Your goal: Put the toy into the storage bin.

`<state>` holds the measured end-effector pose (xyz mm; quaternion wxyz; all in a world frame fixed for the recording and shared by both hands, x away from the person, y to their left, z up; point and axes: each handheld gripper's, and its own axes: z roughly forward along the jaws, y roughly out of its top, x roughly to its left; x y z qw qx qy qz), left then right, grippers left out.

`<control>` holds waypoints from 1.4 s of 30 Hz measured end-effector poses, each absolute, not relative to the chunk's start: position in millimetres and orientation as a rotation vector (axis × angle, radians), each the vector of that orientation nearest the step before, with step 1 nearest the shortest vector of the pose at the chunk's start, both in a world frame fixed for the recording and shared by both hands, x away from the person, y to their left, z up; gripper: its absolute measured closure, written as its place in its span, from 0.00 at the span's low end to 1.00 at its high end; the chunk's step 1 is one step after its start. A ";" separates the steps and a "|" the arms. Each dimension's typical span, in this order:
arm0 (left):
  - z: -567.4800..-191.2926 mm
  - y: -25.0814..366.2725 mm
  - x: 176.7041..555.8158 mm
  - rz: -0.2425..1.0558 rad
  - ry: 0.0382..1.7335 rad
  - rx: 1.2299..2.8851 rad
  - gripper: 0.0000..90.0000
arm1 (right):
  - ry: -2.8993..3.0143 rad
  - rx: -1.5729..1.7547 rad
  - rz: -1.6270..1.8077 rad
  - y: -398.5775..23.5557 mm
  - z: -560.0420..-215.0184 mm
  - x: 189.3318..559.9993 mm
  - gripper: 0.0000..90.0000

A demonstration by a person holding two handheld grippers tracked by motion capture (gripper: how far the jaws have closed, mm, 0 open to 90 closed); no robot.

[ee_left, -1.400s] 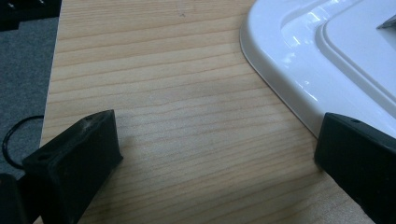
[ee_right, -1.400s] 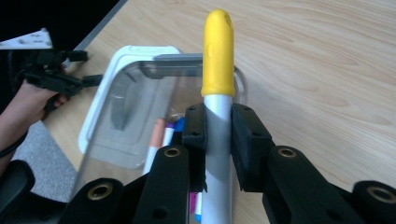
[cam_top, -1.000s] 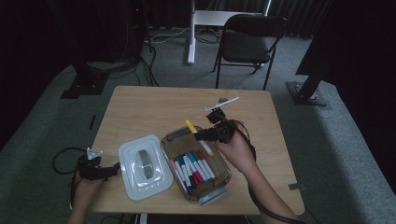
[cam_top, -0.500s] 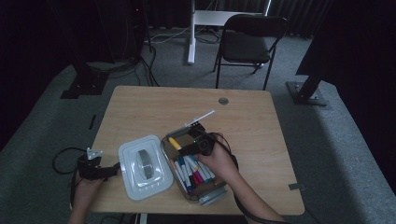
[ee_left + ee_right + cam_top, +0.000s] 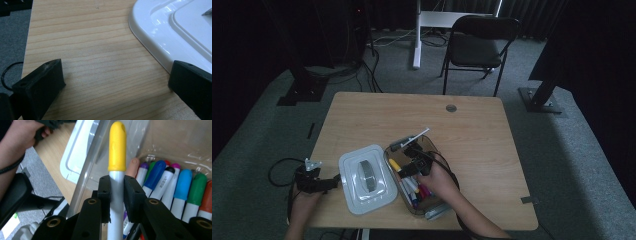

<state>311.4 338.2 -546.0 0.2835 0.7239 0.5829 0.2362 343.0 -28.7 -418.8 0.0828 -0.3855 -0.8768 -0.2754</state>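
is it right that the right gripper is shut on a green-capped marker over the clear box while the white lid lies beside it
Not quite: the cap is yellow, not green. The right gripper view shows the right gripper shut on a yellow-capped marker over the clear box; the high view shows the white lid lying beside the box.

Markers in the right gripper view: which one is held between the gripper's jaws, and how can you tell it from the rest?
The yellow-capped marker, clamped by the right gripper. The other markers lie side by side in the clear box, with other cap colours.
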 end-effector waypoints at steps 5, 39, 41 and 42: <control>-546.1 338.2 311.4 0.633 1.560 1.937 0.01 | -2.624 -1.150 -0.771 -24.6 -428.0 341.8 0.85; -546.1 338.2 311.4 0.633 1.560 1.937 0.01 | -2.683 -1.129 -0.790 -42.7 -433.2 348.0 0.52; -546.1 338.2 311.4 0.633 1.560 1.937 0.01 | -2.685 -1.124 -0.818 -46.9 -429.6 348.0 0.50; -546.1 338.2 311.4 0.633 1.560 1.937 0.01 | -2.687 -1.111 -0.887 -55.6 -422.4 348.0 0.46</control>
